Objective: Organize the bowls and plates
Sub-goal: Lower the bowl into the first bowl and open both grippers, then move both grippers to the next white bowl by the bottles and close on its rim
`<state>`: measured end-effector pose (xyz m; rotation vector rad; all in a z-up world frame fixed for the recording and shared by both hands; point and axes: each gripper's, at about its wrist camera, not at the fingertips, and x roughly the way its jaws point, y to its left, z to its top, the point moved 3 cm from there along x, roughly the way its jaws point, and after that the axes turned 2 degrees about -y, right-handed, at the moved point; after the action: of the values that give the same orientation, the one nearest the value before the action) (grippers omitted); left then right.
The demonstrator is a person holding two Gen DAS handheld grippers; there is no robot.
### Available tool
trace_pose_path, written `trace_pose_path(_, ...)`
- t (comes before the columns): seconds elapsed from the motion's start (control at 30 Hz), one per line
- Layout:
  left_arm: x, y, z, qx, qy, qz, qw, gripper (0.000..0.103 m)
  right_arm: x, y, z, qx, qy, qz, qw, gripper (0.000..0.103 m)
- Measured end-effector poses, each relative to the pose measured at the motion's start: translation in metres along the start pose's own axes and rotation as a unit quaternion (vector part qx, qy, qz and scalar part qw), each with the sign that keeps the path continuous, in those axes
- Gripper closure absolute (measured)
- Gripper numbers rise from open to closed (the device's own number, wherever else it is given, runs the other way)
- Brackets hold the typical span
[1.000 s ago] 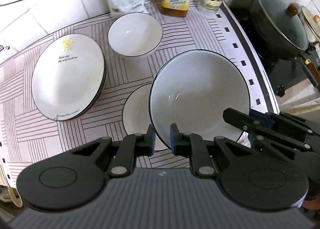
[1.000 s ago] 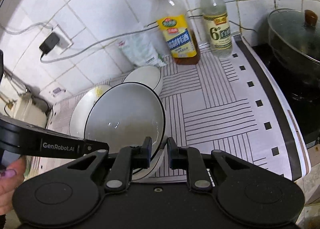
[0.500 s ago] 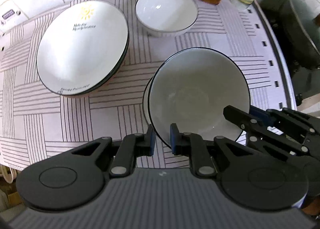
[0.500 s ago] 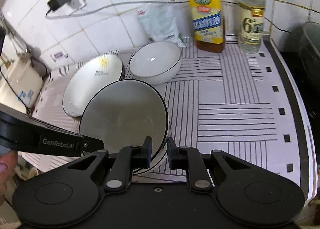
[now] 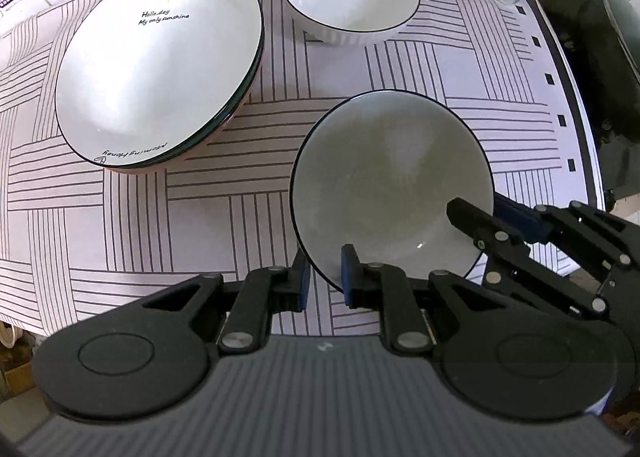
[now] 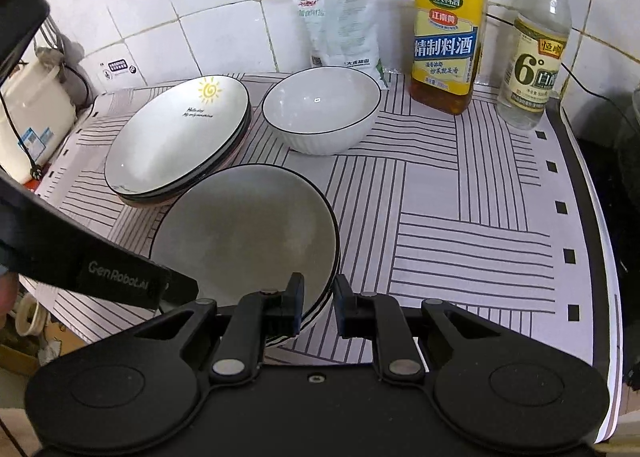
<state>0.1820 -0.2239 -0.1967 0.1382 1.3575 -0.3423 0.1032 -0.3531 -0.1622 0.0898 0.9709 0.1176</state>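
1. My left gripper (image 5: 323, 275) is clamped on the near rim of a bowl (image 5: 390, 187), one finger inside the rim, one outside.
2. My right gripper (image 6: 318, 307) pinches the same bowl (image 6: 244, 237) at its right-hand rim, again with the rim between the fingers; from the left camera it (image 5: 494, 217) reaches in from the right.
3. The bowl's mouth faces up and tips slightly toward me. It is round, so it has no long axis. It sits straight ahead of both grippers, over the near part of the striped mat (image 6: 460, 249).
4. The bowl is white inside with a thin dark rim line. In the right view a second rim edge shows just beneath it; whether that is another bowl nested under it, I cannot tell.
5. Farther left lies a stack of plates (image 5: 160, 57), the top one printed with a yellow sun and small lettering.
6. Beyond, a ribbed white bowl (image 6: 322, 109) stands upright near the wall.
7. At the back stand a yellow-labelled bottle (image 6: 446, 37), a clear bottle (image 6: 536, 49) and a white bag (image 6: 342, 29).
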Motion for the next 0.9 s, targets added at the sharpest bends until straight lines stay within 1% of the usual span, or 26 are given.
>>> trace_pose_path(0.1,0.003,0.0,0.0,-0.002,0.004,0.004,1.0,0.088,0.002,0.003,-0.002,-0.011,-0.001,-0.004,1.0,0.084)
trace_pose_path(0.3,0.003,0.001,0.001,-0.004,0.004,-0.002,1.0,0.086,0.004,0.008,-0.001,-0.039,-0.01,-0.019,0.999,0.084)
trace_pose_path(0.37,0.003,0.002,0.001,-0.009,0.004,-0.007,0.9999,0.085,0.004,0.004,-0.001,-0.026,-0.01,-0.012,1.0,0.081)
trace_pose_path(0.47,-0.001,0.005,0.0,-0.019,0.008,-0.026,0.9994,0.075,0.002,-0.002,0.0,0.008,-0.01,0.005,1.0,0.08)
trace_pose_path(0.5,-0.004,0.006,0.0,-0.022,0.007,-0.03,0.9993,0.069,0.001,-0.003,0.0,0.016,-0.01,0.008,1.0,0.08)
trace_pose_path(0.53,-0.007,0.006,0.0,-0.023,0.003,-0.031,0.9992,0.066,-0.001,-0.004,0.0,0.021,-0.011,0.01,1.0,0.079)
trace_pose_path(0.6,-0.014,0.006,-0.001,-0.022,-0.002,-0.034,0.9992,0.065,-0.006,-0.004,0.0,0.022,-0.013,0.014,1.0,0.078)
trace_pose_path(0.63,-0.017,0.006,0.0,-0.022,-0.003,-0.038,0.9991,0.064,-0.009,-0.003,0.001,0.021,-0.016,0.015,1.0,0.075)
trace_pose_path(0.73,-0.027,0.008,0.001,-0.016,-0.005,-0.043,0.9989,0.063,-0.019,0.0,0.006,0.014,-0.026,0.013,0.999,0.074)
trace_pose_path(0.8,-0.036,0.009,0.004,-0.008,-0.013,-0.046,0.9988,0.063,-0.026,0.001,0.011,0.01,-0.033,0.009,0.999,0.074)
trace_pose_path(0.9,-0.051,0.016,0.01,-0.01,-0.037,-0.052,0.9979,0.063,-0.033,0.0,0.022,0.022,-0.04,0.02,0.999,0.074)
